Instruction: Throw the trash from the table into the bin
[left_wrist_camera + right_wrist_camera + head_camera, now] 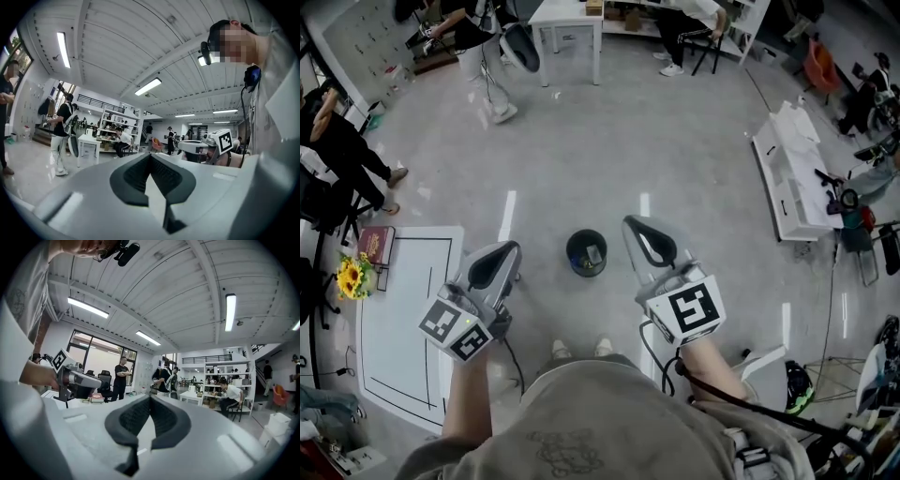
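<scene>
left gripper [511,250]: jaws pressed together, nothing between the pads in the left gripper view; held level at waist height, pointing out over the floor, just right of the table edge.
right gripper [636,231]: jaws pressed together too, empty in the right gripper view; level, roughly parallel to the left one, to the right of the bin.
bin [586,253]: small dark round bin on the floor, in front of the person's shoes [579,349] and between the two grippers, touching neither.
trash [593,255]: a pale piece lies inside the bin; too small to say what it is.
table [398,328]: white top with a black outline, at the person's left; I see no loose trash on the part that shows.
other items on table: sunflowers [352,278] and a reddish book [375,244] at its far-left end, likely decor, not trash.
why held so: both grippers empty and level near the bin, which reads as a neutral carry pose, not a reach or a drop.
step judged: nothing in hand, trash in the bin, so probably a drop is done or the task is finished.
next move calls for: if more trash sits out of view, turn left to the table first.
risk: low; bin stands close to the feet, could be kicked.
</scene>
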Tool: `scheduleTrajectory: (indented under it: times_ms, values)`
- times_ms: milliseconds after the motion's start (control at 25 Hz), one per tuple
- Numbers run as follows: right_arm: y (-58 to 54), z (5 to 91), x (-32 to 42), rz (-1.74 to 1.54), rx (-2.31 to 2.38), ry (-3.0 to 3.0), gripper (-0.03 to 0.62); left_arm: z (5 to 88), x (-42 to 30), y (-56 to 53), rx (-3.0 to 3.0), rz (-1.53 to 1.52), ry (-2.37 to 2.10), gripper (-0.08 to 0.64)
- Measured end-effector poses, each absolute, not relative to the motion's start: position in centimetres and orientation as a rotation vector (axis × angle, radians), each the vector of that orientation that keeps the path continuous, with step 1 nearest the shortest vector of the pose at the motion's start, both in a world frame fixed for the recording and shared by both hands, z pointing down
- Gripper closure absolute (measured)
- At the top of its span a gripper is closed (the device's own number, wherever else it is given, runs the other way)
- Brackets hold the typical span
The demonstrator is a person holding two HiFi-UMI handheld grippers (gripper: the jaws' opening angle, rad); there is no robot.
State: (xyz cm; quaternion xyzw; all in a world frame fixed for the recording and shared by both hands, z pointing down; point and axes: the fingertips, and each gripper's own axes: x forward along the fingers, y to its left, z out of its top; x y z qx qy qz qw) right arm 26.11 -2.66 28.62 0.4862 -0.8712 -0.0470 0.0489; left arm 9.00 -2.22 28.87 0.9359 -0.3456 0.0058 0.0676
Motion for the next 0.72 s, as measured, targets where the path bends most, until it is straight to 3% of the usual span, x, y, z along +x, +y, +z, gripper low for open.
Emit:
scheduleTrajectory:
  times_ms: [720]
  values:
    - [-2.6,28.5,21.9,-0.158,1.496,-2.600,0.591,28.4,5.1,-2.6,2.852,-0.001,-1.007,0.561]
